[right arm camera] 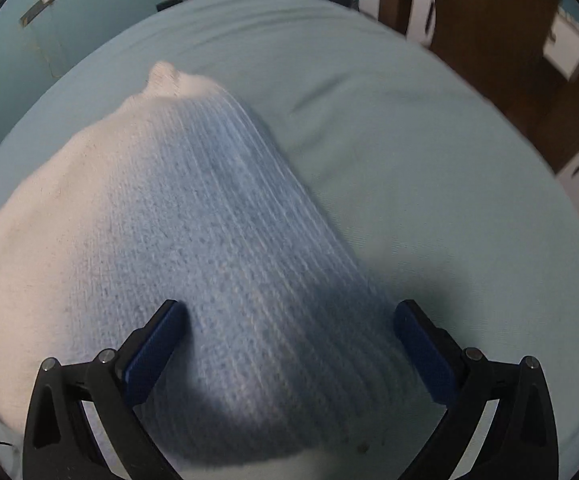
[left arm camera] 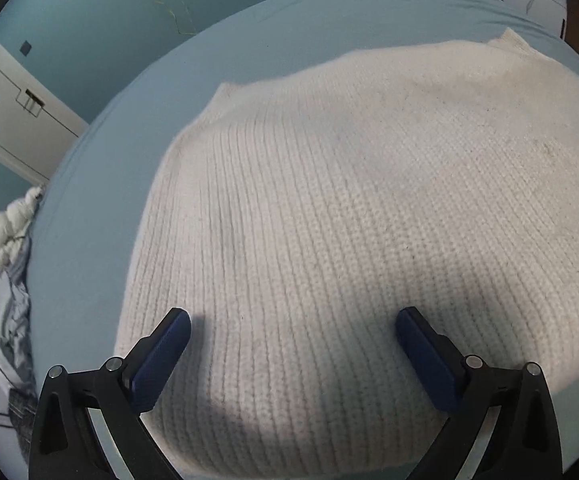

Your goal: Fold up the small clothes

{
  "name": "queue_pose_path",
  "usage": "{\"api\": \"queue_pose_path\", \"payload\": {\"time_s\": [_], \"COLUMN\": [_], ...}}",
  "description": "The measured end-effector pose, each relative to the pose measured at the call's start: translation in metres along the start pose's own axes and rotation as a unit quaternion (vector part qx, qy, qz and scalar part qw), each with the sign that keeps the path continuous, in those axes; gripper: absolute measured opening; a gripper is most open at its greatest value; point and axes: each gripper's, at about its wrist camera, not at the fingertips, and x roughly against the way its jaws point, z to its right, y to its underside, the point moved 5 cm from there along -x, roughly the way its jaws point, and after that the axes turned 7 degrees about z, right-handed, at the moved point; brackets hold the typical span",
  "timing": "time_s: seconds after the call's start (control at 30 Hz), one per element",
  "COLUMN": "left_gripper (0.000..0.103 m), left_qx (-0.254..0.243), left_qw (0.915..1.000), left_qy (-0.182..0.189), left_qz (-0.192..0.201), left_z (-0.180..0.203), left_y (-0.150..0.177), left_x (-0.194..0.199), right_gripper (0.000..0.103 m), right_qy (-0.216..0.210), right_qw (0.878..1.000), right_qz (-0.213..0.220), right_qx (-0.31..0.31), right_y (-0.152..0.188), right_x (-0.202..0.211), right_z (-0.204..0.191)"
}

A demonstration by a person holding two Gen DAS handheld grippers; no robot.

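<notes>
We hover both spread tongs, left tongs (left arm camera: 293,354) and right tongs (right arm camera: 291,350), over the cream knit sweater (left arm camera: 349,208) lying flat on the bed (left arm camera: 101,184), ready to pinch its near hem for a first fold.

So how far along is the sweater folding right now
Early. Done: the white knit sweater lies spread on the pale blue bed sheet; no fold is visible. In hand: nothing, as the left gripper and right gripper are both open above its near part. Left: gripping an edge and making every fold.
</notes>
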Motion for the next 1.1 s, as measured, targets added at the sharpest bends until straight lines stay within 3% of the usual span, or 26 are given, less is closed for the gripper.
{"api": "queue_pose_path", "payload": {"time_s": [0.1, 0.27, 0.4, 0.53, 0.6, 0.7, 0.83, 0.93, 1.03, 1.1], "left_gripper": [0.103, 0.103, 0.103, 0.103, 0.103, 0.103, 0.103, 0.103, 0.103, 0.102], "left_qx": [-0.024, -0.003, 0.031, 0.076, 0.110, 0.145, 0.152, 0.203, 0.258, 0.273], "left_qw": [0.9997, 0.9994, 0.9986, 0.9963, 0.9937, 0.9882, 0.9840, 0.9697, 0.9425, 0.9315], "left_qy": [-0.008, -0.014, -0.011, -0.013, 0.003, 0.033, 0.021, 0.050, 0.121, 0.149], "left_qz": [0.009, 0.030, 0.041, 0.038, 0.016, -0.037, -0.089, -0.126, -0.174, -0.188], "left_z": [0.002, -0.016, -0.030, -0.043, -0.047, -0.047, -0.046, -0.050, -0.046, -0.044], "left_y": [0.000, 0.007, 0.016, 0.031, 0.045, 0.064, 0.074, 0.078, 0.083, 0.082], "left_x": [0.025, 0.064, 0.098, 0.108, 0.111, 0.099, 0.073, 0.051, 0.028, 0.017], "right_gripper": [0.102, 0.102, 0.102, 0.102, 0.102, 0.102, 0.102, 0.102, 0.093, 0.092], "right_qy": [0.002, -0.099, -0.194, -0.246, -0.260, -0.262, -0.244, -0.254, -0.273, -0.275], "right_qw": [0.999, 0.983, 0.949, 0.921, 0.915, 0.915, 0.922, 0.910, 0.898, 0.898], "right_qz": [0.043, 0.078, 0.019, -0.051, -0.087, -0.115, -0.133, -0.160, -0.158, -0.154], "right_qx": [-0.019, -0.134, -0.246, -0.297, -0.297, -0.283, -0.271, -0.286, -0.306, -0.308], "right_y": [-0.007, -0.003, 0.031, 0.054, 0.061, 0.062, 0.060, 0.069, 0.064, 0.061], "right_x": [0.023, 0.071, 0.080, 0.062, 0.057, 0.048, 0.028, 0.019, 0.008, 0.003], "right_z": [0.004, 0.034, 0.052, 0.041, 0.029, 0.018, 0.007, 0.004, 0.001, -0.001]}}
